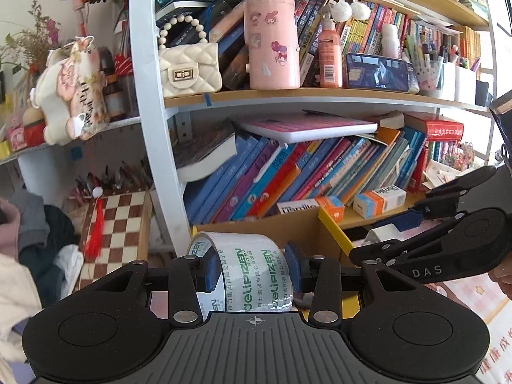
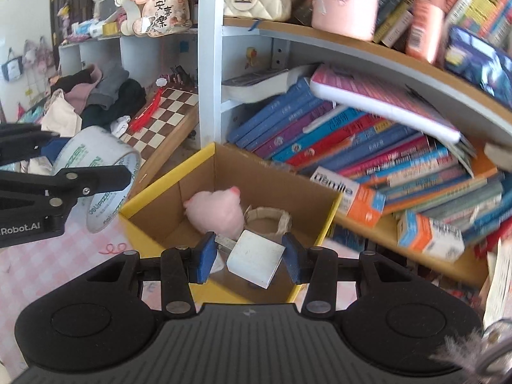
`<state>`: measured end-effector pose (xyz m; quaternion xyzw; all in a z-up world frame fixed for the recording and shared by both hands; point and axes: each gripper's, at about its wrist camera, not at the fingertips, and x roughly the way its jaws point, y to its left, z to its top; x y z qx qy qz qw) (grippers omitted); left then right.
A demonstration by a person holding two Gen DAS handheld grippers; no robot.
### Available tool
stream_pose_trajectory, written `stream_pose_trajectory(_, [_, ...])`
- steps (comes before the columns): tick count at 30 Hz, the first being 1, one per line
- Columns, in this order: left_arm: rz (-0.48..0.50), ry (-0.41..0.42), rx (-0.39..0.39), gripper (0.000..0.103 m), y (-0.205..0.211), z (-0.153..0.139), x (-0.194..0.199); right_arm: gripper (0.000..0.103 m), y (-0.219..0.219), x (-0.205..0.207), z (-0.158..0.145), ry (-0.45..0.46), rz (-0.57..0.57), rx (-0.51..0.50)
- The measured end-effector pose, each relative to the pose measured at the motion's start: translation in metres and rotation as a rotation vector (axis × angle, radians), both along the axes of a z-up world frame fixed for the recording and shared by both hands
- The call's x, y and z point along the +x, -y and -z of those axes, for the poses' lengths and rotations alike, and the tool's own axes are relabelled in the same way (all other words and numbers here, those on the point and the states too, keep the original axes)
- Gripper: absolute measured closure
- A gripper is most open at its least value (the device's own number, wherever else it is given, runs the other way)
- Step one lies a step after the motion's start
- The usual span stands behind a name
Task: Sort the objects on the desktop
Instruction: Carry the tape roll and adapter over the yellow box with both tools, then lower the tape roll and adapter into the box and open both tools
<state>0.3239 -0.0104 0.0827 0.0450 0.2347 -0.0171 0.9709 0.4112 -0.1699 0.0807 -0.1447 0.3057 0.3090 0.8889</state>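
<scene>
Holding a roll of clear tape (image 1: 249,272) clamped across its width, the left gripper (image 1: 252,270) hung just left of the cardboard box (image 2: 166,179), above the pink checked table (image 2: 64,272). The right gripper (image 2: 246,260) was over the near edge of that box, its jaws clenched on a small white block (image 2: 256,260), tilted, with a metal prong poking out toward the left pad; it looked like a plug or charger, though I couldn't be sure. Down in the box lay a pink plush toy (image 2: 214,211) and a woven ring (image 2: 268,220). Behind, the bookshelf (image 2: 352,54) was crammed with leaning books (image 2: 336,140).

The block seemed gripped on a corner rather than flat, so I judged it might twist loose and drop before it was properly over the box, perhaps striking the yellow rim (image 2: 166,177) and bouncing onto the table. The tape was slick, and a quick swing might let it slide out. With both grippers heading for one small box, they could also knock together.
</scene>
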Motion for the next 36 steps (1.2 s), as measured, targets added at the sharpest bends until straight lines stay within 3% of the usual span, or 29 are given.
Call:
stream_pose_trajectory(6, [-0.014,-0.017,-0.003,0.063,0.001,0.007,0.029,0.06,-0.009,0.036,0.008,0.0,0.001,-0.028])
stream_pose_trajectory(15, [-0.042,-0.076,-0.012,0.063,0.003,0.035,0.081,0.06,-0.036,0.088,0.045,-0.047,-0.029,-0.091])
stream_pose_trajectory(24, [-0.072,-0.191,-0.011,0.063,-0.002,0.071,0.106,0.06,-0.063,0.108,0.083,-0.057,-0.183,-0.226])
stream_pose_trajectory(36, [-0.081,-0.257,-0.032,0.063,-0.004,0.095,0.123,0.06,-0.081,0.131,0.121,-0.118,-0.241,-0.328])
